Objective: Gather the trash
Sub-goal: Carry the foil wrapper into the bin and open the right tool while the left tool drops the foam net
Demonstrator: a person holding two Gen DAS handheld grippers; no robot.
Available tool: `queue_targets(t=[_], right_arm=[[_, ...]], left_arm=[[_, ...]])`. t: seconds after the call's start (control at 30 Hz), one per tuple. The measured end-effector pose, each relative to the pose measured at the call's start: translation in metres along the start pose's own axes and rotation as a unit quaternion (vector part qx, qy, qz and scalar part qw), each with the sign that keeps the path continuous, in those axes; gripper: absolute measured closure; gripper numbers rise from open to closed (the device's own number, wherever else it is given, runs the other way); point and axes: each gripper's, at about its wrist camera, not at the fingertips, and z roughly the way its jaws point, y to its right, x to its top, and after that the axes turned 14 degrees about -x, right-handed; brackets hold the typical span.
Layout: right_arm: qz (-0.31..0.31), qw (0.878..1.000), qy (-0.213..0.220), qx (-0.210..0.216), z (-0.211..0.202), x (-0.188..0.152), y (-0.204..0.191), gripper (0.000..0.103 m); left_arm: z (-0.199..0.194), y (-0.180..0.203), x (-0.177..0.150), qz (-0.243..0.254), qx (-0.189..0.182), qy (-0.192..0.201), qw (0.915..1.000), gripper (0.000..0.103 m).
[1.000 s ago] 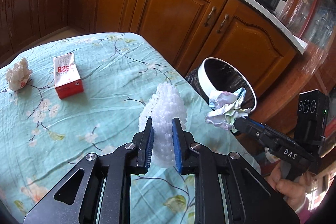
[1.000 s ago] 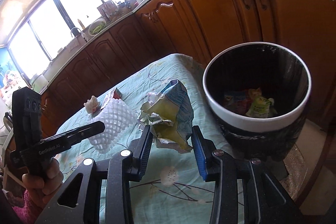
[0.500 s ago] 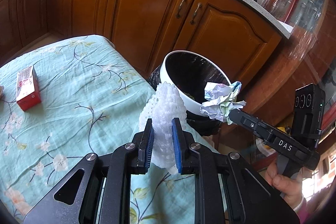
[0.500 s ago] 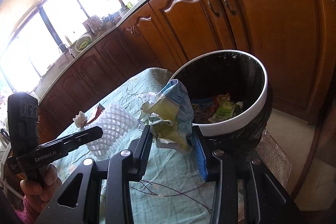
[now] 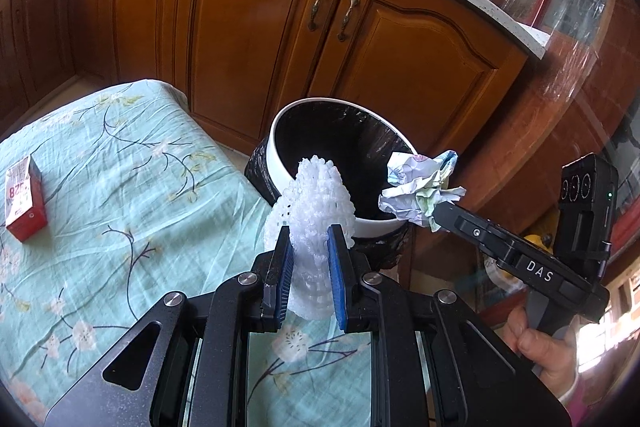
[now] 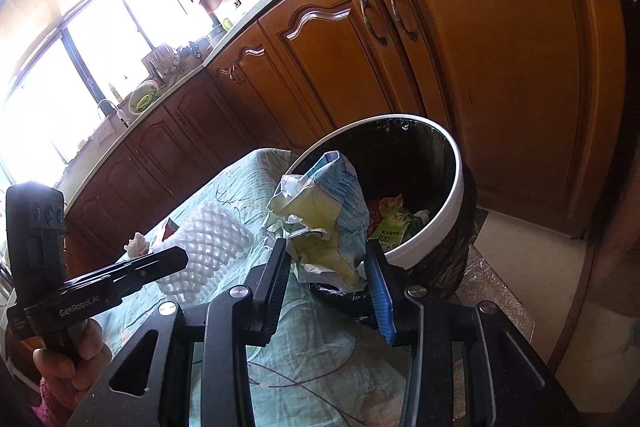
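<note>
Left gripper (image 5: 308,269) clamped narrow on white foam fruit net (image 5: 314,199); right gripper (image 6: 328,281) clenched wider on crumpled paper wrapper (image 6: 324,223). Both held at the rim of the trash bin (image 6: 448,211), which is black-lined and contains packaging scraps (image 6: 394,227).

**Materials and finishes**

White foam net (image 5: 316,195), knobbly and soft. Crumpled paper wrapper (image 6: 324,223), creased, matt. Bin (image 6: 452,195) with a glossy white plastic rim and shiny black liner. Tablecloth (image 5: 120,163), woven cloth. Cabinets (image 5: 248,39), varnished wood.
</note>
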Motion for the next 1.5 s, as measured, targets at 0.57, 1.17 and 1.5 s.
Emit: queue_targets(t=[0.57,1.17,1.5], right_arm=[[-0.002,0.999,-0.002,-0.036,0.019,0.025,0.019,0.064],[-0.026,0.996,-0.030,-0.075,0.054,0.047,0.015,0.063],[-0.028,0.996,-0.045,-0.075,0.062,0.045,0.010,0.037]], left_arm=[[0.042,0.009,0.038,0.025,0.011,-0.016,0.9995,0.087],[0.088,0.005,0.057,0.030,0.023,-0.044,0.9983,0.087],[0.104,0.000,0.063,0.023,0.023,-0.059,0.9977,0.075]])
